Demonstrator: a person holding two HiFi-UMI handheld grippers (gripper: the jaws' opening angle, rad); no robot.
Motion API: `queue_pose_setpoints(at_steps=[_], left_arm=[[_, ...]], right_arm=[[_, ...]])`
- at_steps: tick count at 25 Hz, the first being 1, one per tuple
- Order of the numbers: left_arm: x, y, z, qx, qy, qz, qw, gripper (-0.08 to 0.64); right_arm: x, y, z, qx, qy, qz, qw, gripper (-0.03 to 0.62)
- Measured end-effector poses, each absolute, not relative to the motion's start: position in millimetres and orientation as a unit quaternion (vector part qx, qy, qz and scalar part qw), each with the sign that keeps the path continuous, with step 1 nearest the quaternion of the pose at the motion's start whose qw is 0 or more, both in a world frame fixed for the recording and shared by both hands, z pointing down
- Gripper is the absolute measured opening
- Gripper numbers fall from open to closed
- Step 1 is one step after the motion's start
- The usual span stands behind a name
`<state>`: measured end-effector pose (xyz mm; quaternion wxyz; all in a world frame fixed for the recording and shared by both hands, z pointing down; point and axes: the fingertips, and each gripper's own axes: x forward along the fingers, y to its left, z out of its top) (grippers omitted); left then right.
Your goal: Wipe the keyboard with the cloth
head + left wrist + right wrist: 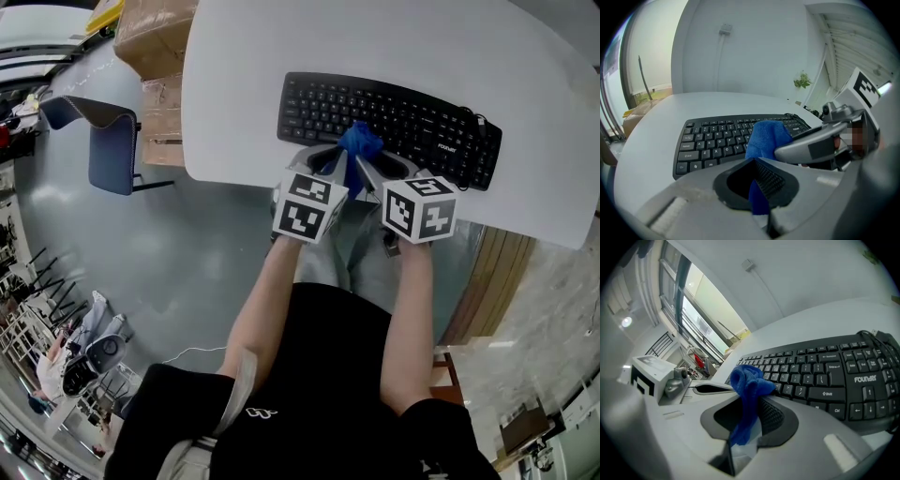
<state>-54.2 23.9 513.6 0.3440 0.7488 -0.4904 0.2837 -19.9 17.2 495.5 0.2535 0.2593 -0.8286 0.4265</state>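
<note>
The fingers of the left gripper point(323, 164) and right gripper point(380, 173) both pinch the cloth point(360, 143), so a hard rub could tug it loose or shove the keyboard point(412, 117) off the desk's point(262, 56) front edge.

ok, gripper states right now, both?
left gripper: shut on the blue cloth.
right gripper: shut on the same blue cloth.
</note>
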Motion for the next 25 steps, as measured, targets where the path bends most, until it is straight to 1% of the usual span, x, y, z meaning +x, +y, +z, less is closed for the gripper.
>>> queue_pose_setpoints(at_steps=[25], left_arm=[[16.0, 5.1, 512.7, 0.77, -0.457, 0.299, 0.33, -0.002]], right_arm=[[50.0, 1.4, 495.2, 0.293, -0.818, 0.435, 0.236, 0.091]])
